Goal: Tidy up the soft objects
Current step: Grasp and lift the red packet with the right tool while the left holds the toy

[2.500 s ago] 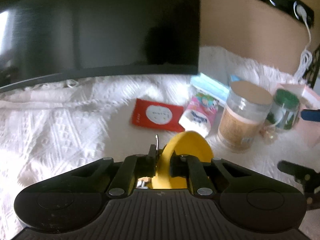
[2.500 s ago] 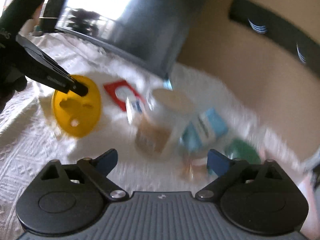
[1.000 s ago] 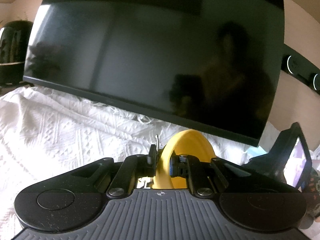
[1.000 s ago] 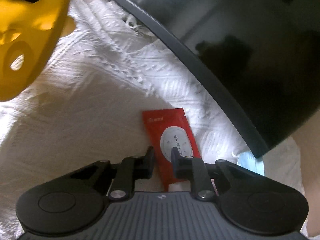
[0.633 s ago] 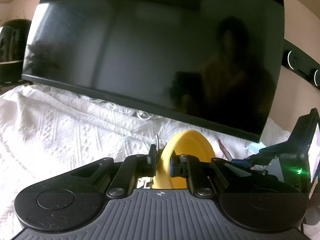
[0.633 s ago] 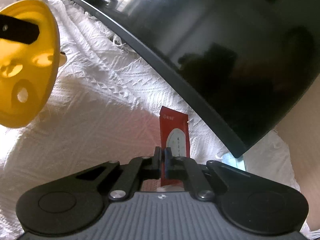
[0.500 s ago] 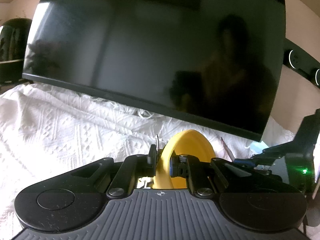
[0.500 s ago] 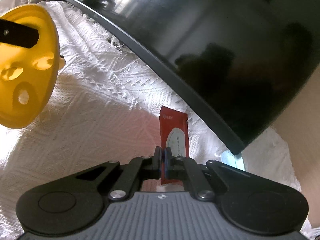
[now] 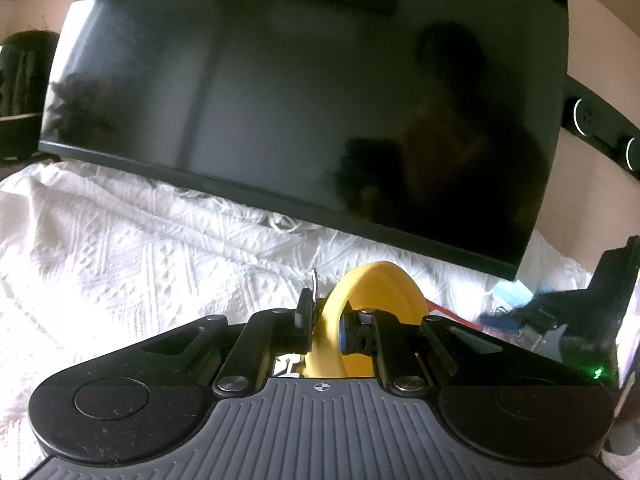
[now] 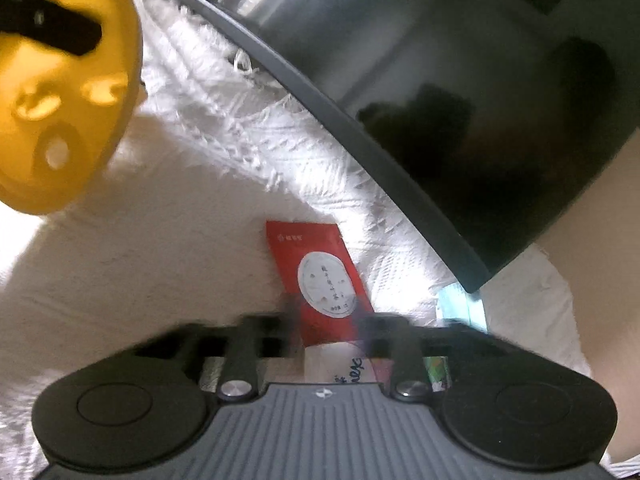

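My left gripper (image 9: 326, 322) is shut on the rim of a yellow plastic dish (image 9: 372, 300), held up above the white cloth; the dish also shows at the upper left of the right wrist view (image 10: 64, 96). A red packet with a white round label (image 10: 320, 276) lies flat on the cloth. My right gripper (image 10: 326, 320) is open over the packet's near end, its fingers blurred by motion and spread to either side. A white tissue pack (image 10: 340, 364) sits just under the right gripper.
A large black monitor (image 9: 304, 92) stands at the back on the white textured cloth (image 9: 120, 256). A light blue pack (image 10: 460, 304) lies below the monitor's right corner. A black power strip (image 9: 600, 120) runs along the wall at right.
My right gripper was shut on the red packet, held upright; now its fingers have spread and the packet lies flat on the cloth. My left gripper still holds the yellow dish.
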The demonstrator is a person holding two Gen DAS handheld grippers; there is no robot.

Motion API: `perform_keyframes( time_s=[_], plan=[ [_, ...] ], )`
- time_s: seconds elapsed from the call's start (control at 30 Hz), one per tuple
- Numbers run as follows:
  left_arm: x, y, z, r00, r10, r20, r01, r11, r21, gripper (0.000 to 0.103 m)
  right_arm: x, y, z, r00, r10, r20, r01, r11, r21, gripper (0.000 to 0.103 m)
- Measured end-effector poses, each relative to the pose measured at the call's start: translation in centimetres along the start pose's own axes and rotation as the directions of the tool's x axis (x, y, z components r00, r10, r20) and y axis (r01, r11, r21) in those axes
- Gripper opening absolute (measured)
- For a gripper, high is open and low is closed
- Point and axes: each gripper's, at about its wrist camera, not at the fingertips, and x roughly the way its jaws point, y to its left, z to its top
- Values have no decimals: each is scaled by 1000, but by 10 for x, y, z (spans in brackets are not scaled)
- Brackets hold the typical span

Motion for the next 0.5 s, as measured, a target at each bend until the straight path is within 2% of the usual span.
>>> perform_keyframes(
  time_s=[0.1,0.23,0.3,0.37,0.5],
  plan=[
    [0,0,0,1000,-2,-1,2,1000,1,13,2,9,1,1000,-9,0,9,1000,7,68],
    [0,1,0,1000,-2,0,2,1000,-2,13,16,25,3,988,-154,9,154,987,-45,63],
    [0,2,0,1000,-4,0,4,1000,-4,13,29,31,6,977,-213,-13,211,974,-77,46],
    [0,2,0,1000,-5,-1,5,1000,-3,13,37,33,8,970,-239,-32,236,969,-78,40],
    [2,2,0,1000,-11,-6,11,1000,-3,13,46,36,13,963,-268,-32,263,959,-102,35]
  ],
)
